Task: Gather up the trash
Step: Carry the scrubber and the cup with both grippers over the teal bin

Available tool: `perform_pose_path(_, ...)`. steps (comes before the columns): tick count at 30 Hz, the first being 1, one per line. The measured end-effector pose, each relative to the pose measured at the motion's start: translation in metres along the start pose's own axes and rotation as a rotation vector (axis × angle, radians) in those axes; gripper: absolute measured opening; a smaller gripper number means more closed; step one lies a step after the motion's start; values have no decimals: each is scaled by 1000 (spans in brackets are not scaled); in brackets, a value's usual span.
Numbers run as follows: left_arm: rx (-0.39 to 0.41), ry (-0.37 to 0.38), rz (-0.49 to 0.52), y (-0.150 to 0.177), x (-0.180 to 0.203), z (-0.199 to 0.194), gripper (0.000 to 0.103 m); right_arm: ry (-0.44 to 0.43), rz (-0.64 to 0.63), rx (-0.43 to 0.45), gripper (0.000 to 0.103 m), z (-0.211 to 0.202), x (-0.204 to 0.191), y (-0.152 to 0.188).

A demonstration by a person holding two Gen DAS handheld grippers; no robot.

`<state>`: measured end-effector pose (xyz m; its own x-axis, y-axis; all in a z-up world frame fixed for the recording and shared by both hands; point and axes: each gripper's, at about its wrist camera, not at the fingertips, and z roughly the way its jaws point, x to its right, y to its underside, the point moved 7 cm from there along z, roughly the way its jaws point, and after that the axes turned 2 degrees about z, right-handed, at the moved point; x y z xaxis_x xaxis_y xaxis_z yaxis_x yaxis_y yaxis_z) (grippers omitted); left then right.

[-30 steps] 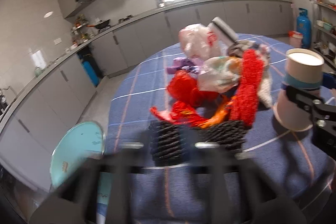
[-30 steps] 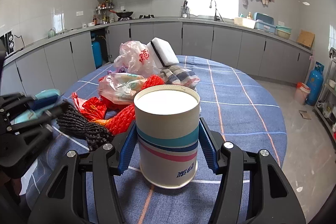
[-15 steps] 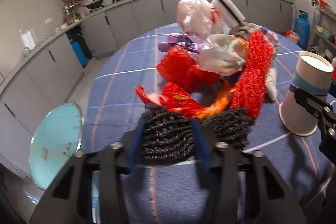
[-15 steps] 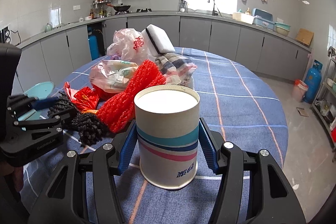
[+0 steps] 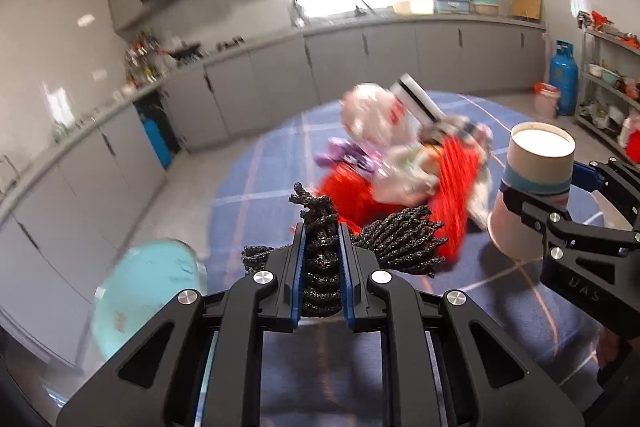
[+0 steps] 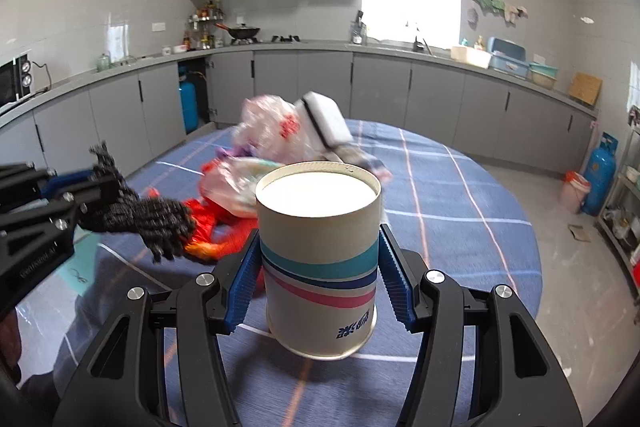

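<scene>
Grey kitchen cupboards ring a round table with a blue checked cloth (image 6: 460,195). Tilted down, the left gripper (image 5: 322,247) has just been closing and now pinches a black knobbly mesh bundle (image 5: 396,241), lifted by the red trash pile (image 5: 452,187). Beside it, the right gripper (image 6: 318,267) squeezes a striped paper cup (image 6: 320,259), held off the cloth.
</scene>
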<state>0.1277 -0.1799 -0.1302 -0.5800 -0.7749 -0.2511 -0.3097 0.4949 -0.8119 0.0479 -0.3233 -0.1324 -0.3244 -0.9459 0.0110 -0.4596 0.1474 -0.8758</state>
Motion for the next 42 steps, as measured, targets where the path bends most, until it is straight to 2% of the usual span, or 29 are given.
perform_pose_path(9, 48, -110, -48, -5, -44, -28, 15, -70, -15, 22, 57, -3, -31, -21)
perform_pose_path(12, 55, -188, -53, -3, -64, -31, 15, -98, -32, 33, 57, -3, -45, -29)
perform_pose_path(14, 47, -255, -56, 0, -82, -29, 15, -120, -34, 33, 57, -1, -53, -34)
perform_pose_path(26, -23, -484, -155, 26, -181, -31, 15, -245, -79, 56, 57, 16, -111, -66)
perform_pose_path(36, -78, -589, -212, 43, -237, -24, 16, -349, -127, 54, 57, 30, -171, -79)
perform_pose_path(42, -97, -626, -233, 50, -253, -19, 16, -394, -149, 31, 57, 42, -201, -78)
